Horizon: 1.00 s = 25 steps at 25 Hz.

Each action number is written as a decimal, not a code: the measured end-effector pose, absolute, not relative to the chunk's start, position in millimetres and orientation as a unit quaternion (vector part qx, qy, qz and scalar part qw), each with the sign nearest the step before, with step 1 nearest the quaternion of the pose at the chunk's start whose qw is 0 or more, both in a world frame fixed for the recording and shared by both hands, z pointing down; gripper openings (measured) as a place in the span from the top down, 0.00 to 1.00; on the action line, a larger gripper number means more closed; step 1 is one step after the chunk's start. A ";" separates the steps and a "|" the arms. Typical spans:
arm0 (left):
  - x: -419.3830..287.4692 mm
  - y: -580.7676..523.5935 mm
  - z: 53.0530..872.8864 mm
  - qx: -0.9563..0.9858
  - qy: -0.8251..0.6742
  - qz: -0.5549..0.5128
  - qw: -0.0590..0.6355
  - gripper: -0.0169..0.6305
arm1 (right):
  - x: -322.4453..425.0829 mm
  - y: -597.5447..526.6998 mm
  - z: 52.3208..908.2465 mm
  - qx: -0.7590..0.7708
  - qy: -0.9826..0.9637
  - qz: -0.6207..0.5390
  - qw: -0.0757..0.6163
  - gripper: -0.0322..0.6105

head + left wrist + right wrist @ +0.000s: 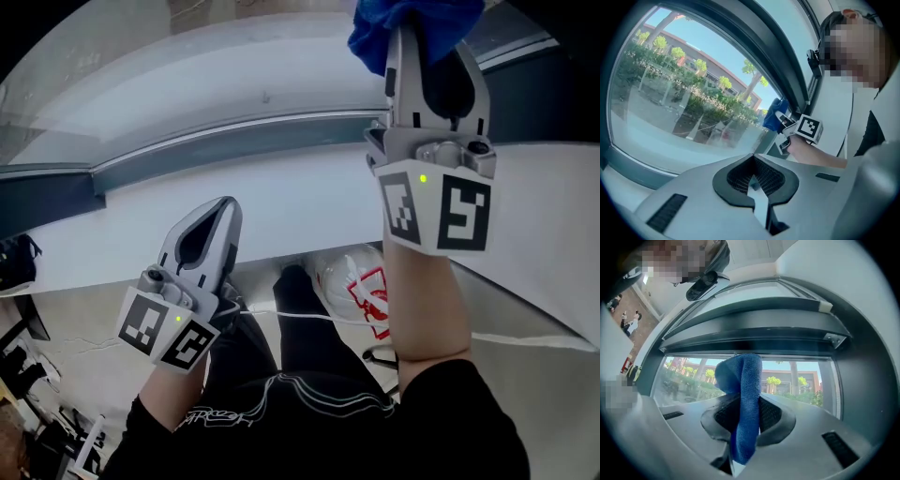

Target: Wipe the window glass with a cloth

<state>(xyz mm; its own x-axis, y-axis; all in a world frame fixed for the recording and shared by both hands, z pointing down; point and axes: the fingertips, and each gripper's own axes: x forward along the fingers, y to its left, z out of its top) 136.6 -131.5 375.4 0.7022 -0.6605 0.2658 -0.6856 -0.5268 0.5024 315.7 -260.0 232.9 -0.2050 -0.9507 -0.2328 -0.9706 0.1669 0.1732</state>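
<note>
From our right claw (743,401), window glass (689,380) lies open at 9 and 3 o'clock; dark frame (754,336) blocks 12.

Cloth: blue plush cloth (740,376), bunched and folded, pinched in the right claw (745,401); a lump bulges past the tips and a tail hangs below.
Cloth's place: raised by the right end of the pane; contact unclear.
Window glass: wide clear window glass (689,376) in a dark frame, with trees and buildings showing through.

Blue cloth (744,404), grey grippers with black-and-white square markers (437,211), dark grey window frame (754,331).
</note>
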 end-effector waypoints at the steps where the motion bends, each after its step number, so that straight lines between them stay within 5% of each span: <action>1: 147.5 -132.3 377.3 0.876 -0.380 0.023 0.297 0.97 | 329.4 -260.5 234.6 -0.635 0.759 0.143 0.034 0.85; 11: 230.0 -143.3 383.2 0.893 -0.339 0.040 0.293 0.97 | 444.5 -263.1 232.7 -0.698 0.697 0.163 0.015 0.85; 25: 210.2 -154.3 371.1 0.893 -0.349 0.024 0.285 0.97 | 430.1 -255.4 229.2 -0.706 0.691 0.155 0.023 0.85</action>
<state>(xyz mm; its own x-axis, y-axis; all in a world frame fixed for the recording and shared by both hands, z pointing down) 210.2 -154.3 371.1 0.7555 -0.6088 0.2419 -0.6365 -0.5947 0.4910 430.1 -255.4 229.2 -0.0033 -0.9681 -0.2507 -0.9823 -0.0437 0.1819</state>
